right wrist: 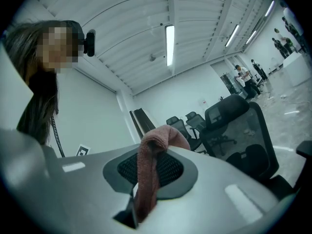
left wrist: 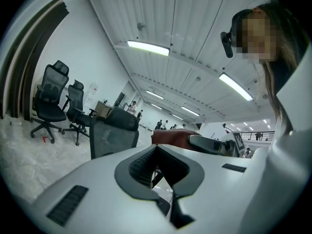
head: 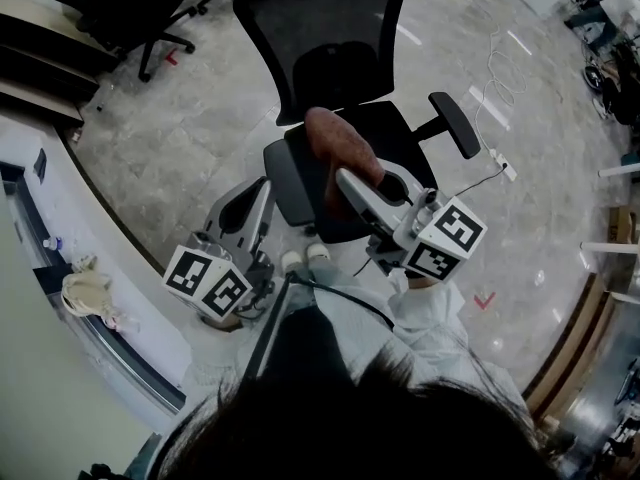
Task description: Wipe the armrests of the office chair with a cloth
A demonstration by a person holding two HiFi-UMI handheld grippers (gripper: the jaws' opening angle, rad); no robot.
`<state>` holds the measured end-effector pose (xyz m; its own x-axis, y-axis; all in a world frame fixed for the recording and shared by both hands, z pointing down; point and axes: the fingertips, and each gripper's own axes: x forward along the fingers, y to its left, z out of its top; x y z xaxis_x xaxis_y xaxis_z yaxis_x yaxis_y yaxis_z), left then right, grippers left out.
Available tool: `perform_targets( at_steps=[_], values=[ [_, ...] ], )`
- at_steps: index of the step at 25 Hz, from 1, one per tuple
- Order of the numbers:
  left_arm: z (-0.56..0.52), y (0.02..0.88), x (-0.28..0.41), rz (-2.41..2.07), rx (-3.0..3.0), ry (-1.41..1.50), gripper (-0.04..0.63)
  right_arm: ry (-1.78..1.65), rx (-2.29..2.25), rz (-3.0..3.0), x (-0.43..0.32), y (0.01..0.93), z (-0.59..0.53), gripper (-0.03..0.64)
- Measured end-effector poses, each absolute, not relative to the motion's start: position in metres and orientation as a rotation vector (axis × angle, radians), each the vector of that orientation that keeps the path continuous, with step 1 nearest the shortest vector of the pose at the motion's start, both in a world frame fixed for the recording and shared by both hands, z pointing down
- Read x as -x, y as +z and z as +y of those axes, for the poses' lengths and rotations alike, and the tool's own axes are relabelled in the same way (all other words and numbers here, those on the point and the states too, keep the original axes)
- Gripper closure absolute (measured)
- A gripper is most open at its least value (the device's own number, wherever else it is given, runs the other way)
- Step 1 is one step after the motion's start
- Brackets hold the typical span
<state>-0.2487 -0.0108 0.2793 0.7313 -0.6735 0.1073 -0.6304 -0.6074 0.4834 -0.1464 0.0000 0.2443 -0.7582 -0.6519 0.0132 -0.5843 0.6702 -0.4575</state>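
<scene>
While right claw [right wrist: 152,167] clamps the red-brown cloth [right wrist: 147,184], left claw [left wrist: 162,173] sits pinched together, empty. Cloth is held above the office chair [head: 330,38] seat, near grey armrest [head: 286,183]; black armrest [head: 456,123] well apart.

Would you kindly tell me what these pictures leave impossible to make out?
- Wheels of the chair: head view, hidden beneath the seat.
- Whether the cloth touches the chair: head view, seen from above, height unclear.
- A pale bundle at left: head view, too small.
- Tips of the right claw: right gripper view, wrapped in cloth.
</scene>
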Motion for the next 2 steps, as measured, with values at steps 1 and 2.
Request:
perform_targets(
  at_steps=[1, 2],
  values=[
    [-0.0074, 0.2805, 0.2473, -0.99, -2.424, -0.117, 0.592, -0.677, 1.02, 2.738, 0.1451, 0.2444, 0.0033, 0.574],
    [-0.0041, 0.2816, 0.2459, -0.99, -2.413, -0.117, 0.592, -0.686, 1.021, 2.745, 0.1439, 0.2443, 0.0063, 0.574]
  ],
)
